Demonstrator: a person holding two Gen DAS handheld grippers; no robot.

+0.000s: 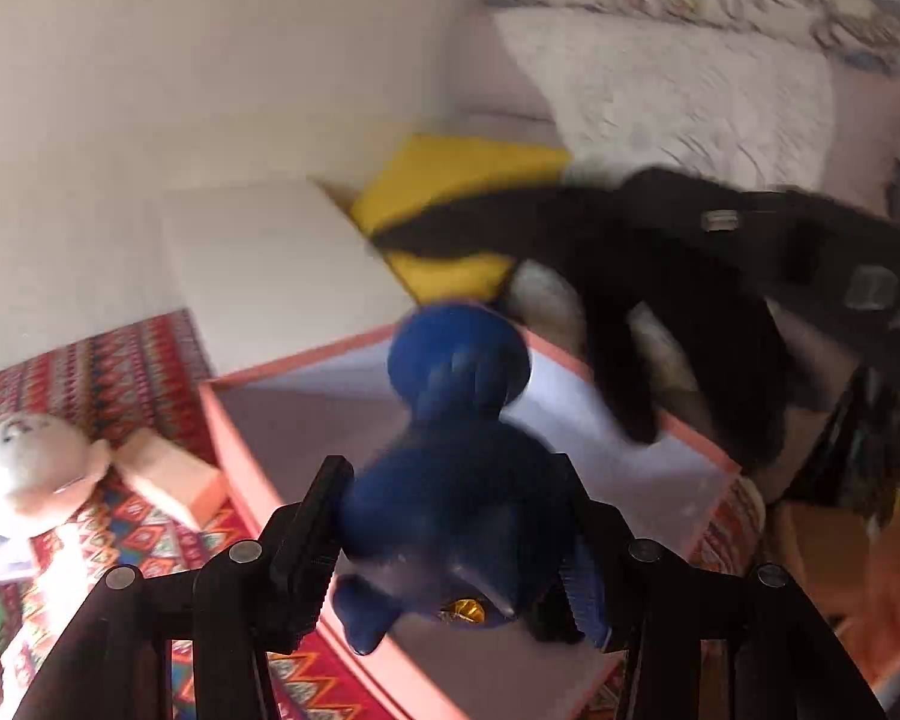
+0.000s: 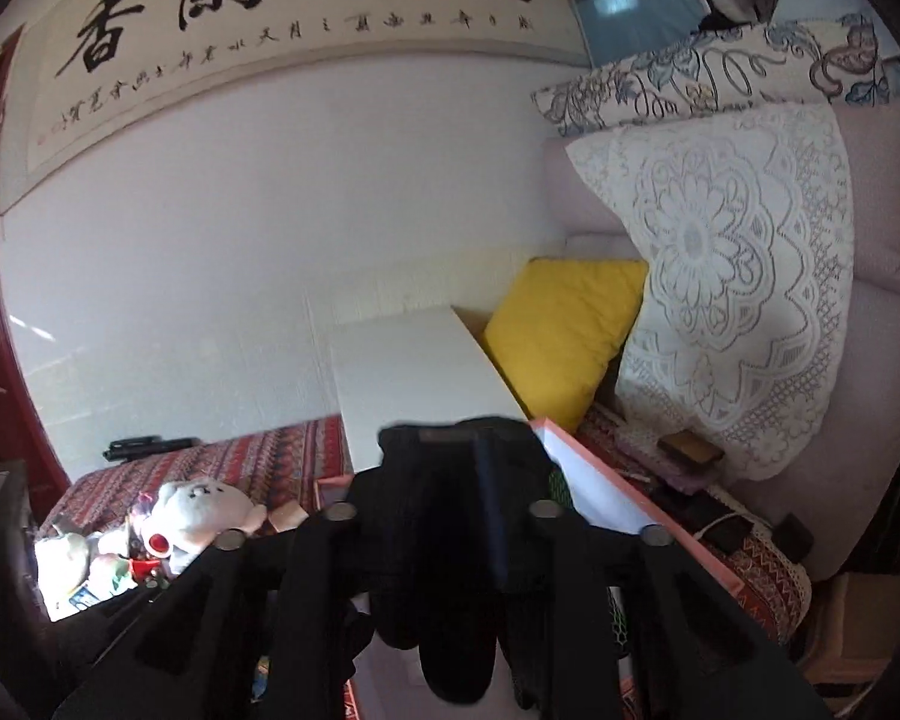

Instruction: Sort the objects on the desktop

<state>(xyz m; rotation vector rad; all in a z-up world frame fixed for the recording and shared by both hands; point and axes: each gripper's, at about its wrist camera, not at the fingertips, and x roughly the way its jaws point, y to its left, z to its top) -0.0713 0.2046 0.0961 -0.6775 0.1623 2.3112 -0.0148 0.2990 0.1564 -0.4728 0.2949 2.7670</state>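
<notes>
Blurrily, left gripper (image 1: 450,540) jaws clench a blue toy (image 1: 450,480); right gripper (image 2: 444,540) jaws grasp something black, unidentifiable.

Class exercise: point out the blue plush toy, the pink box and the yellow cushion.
blue plush toy (image 1: 459,360), left wrist view, on its round head.
pink box (image 1: 222,420), left wrist view, on its left wall rim.
yellow cushion (image 2: 561,324), right wrist view, on its middle.
</notes>
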